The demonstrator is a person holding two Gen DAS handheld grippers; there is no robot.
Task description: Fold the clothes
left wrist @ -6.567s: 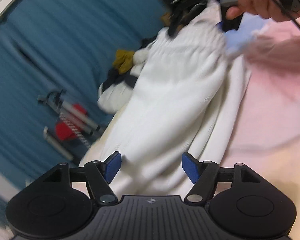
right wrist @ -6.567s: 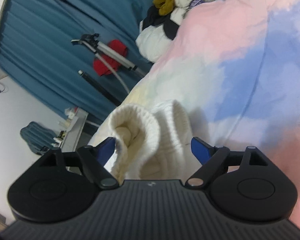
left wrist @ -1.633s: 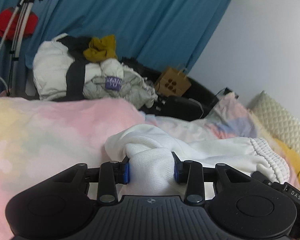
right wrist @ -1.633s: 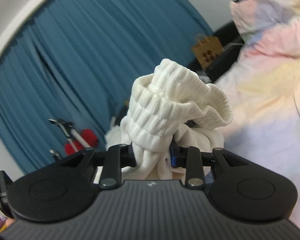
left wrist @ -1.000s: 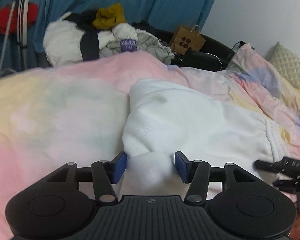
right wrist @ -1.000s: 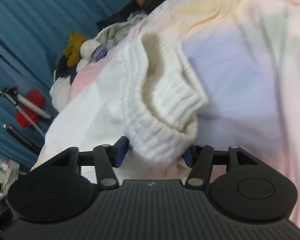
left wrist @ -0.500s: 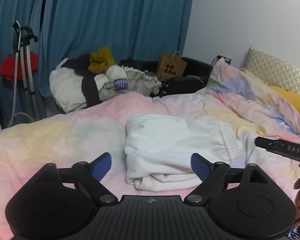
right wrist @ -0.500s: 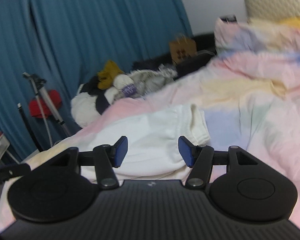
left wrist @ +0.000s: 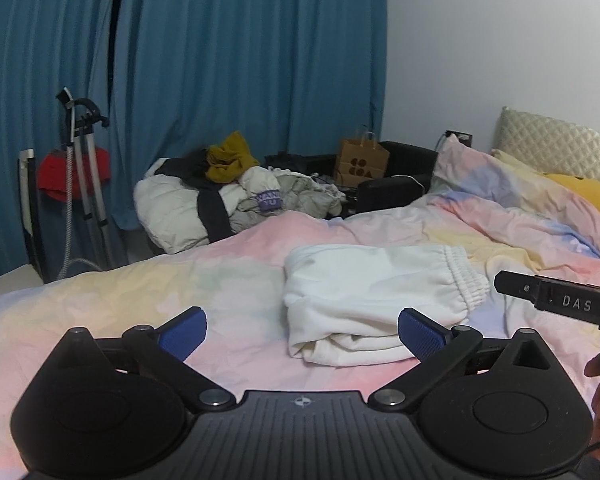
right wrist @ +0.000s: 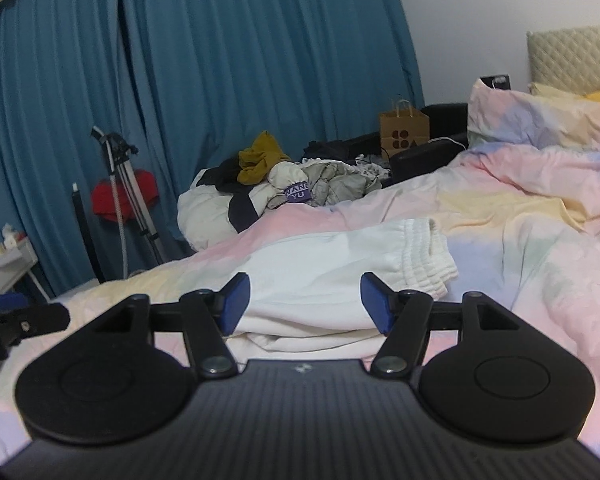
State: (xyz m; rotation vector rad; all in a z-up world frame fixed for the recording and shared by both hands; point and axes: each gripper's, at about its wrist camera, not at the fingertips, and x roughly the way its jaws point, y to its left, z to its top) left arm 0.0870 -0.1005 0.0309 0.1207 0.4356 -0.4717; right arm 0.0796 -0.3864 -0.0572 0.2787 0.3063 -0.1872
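White folded sweatpants (left wrist: 372, 292) lie on the pastel bed cover (left wrist: 140, 300), ribbed waistband to the right. My left gripper (left wrist: 302, 332) hangs above and in front of them, its jaws opening to a wide gap with nothing between the blue pads. In the right wrist view the sweatpants (right wrist: 340, 264) sit just beyond my right gripper (right wrist: 305, 304). Its jaws are opening too, and the pads do not touch the cloth. The right gripper's body (left wrist: 556, 300) shows at the right edge of the left wrist view, with a hand below it.
An unsorted clothes pile (left wrist: 220, 200) sits past the bed's far edge, before blue curtains (left wrist: 240, 60). A paper bag (left wrist: 362, 162) and dark boxes stand beside it. A steamer stand with a red item (left wrist: 84, 168) is at the left. Pillows (left wrist: 560, 148) lie at the right.
Both grippers have let go of the white sweatpants, opened, then pulled back and up. The sweatpants now lie folded on the bed, farther from both cameras.
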